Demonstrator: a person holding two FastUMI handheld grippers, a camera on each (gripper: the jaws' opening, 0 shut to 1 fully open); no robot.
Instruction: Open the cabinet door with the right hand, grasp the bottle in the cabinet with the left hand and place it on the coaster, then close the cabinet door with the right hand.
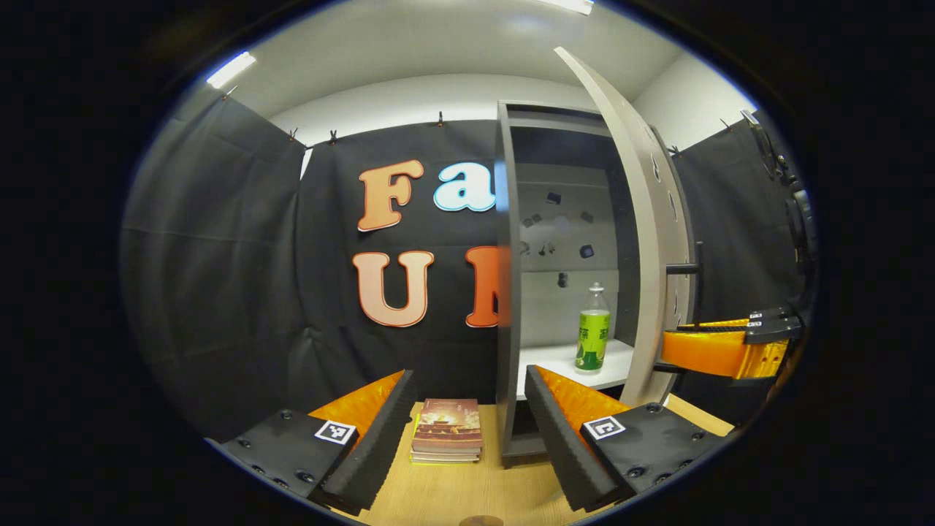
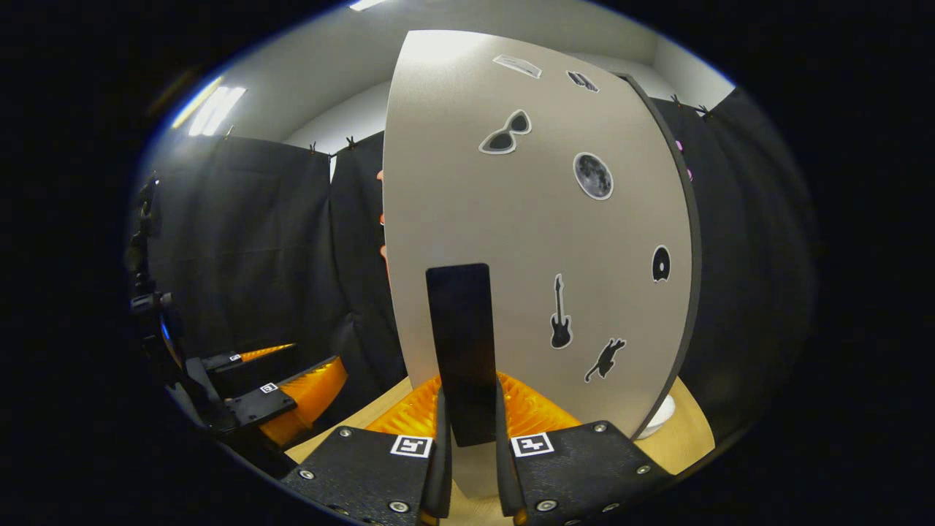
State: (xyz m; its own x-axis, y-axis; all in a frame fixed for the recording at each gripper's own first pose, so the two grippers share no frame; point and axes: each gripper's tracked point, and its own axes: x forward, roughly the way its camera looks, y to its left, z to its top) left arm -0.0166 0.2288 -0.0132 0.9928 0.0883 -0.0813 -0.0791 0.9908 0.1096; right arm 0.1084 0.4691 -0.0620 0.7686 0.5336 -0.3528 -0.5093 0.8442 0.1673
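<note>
In the right gripper view the right gripper (image 2: 471, 438) is clamped on the dark upright handle (image 2: 460, 351) of the cabinet door (image 2: 533, 241); both fingers press the handle's lower end from either side; the pale door face carries several stickers, among them sunglasses (image 2: 505, 134), a moon (image 2: 592, 175) and a guitar (image 2: 559, 313). In the left gripper view the door (image 1: 643, 241) stands swung open, seen nearly edge-on, and the cabinet (image 1: 511, 292) shows its inside; the bottle (image 1: 592, 329), green-labelled with a pale cap, stands upright on the white shelf (image 1: 555, 361) near the shelf's front edge; the left gripper (image 1: 467, 431) hangs over the wooden worktop (image 1: 475, 489) with its fingers wide apart and nothing between them, well short of the bottle; a stack of books (image 1: 447, 429) lies on the worktop between those fingers, just left of the cabinet's base. The right gripper (image 1: 723, 347) appears beyond the door's edge at the handle; the left gripper (image 2: 292, 394) shows low at the left of the right gripper view. A white object (image 2: 661, 416) peeps out behind the door's lower right corner; what it is I cannot tell.
</note>
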